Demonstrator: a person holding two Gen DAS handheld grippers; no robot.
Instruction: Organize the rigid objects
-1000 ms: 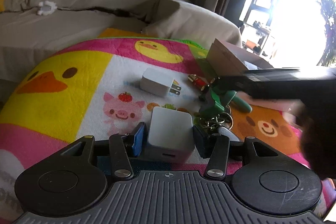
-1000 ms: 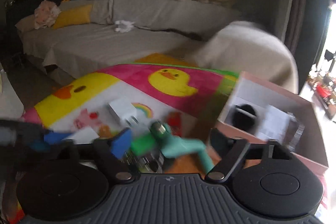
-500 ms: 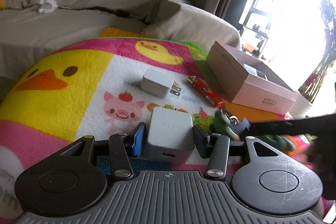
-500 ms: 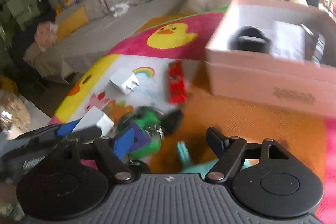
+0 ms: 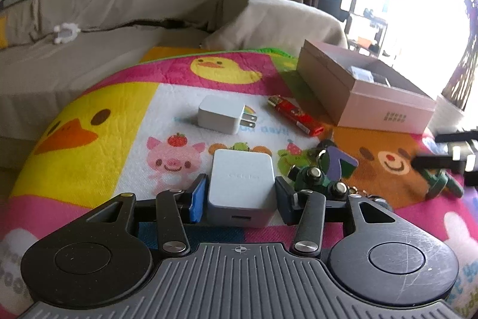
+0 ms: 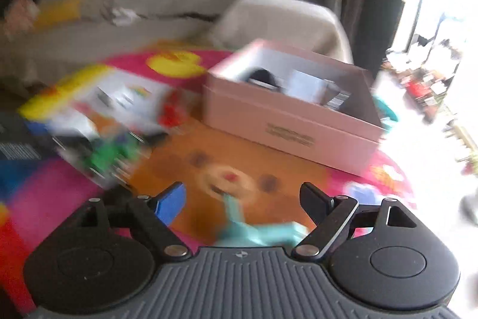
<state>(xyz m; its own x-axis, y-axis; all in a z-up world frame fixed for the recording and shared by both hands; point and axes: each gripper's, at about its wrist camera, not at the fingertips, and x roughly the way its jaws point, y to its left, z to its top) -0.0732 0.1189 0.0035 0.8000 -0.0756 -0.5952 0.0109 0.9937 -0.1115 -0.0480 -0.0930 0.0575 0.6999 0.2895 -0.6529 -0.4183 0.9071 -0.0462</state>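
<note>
on mat: two chargers, one lighter

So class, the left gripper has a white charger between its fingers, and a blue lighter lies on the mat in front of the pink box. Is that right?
Not quite. The lighter is red, not blue, as the left wrist view shows. The rest holds: the left gripper has the white charger between its fingers, and the lighter lies on the mat in front of the pink box.

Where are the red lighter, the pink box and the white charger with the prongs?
red lighter (image 5: 295, 116): left wrist view, middle of its body.
pink box (image 5: 385, 117): left wrist view, near side wall.
white charger (image 5: 219, 115): left wrist view, top face, left of its prongs.
</note>
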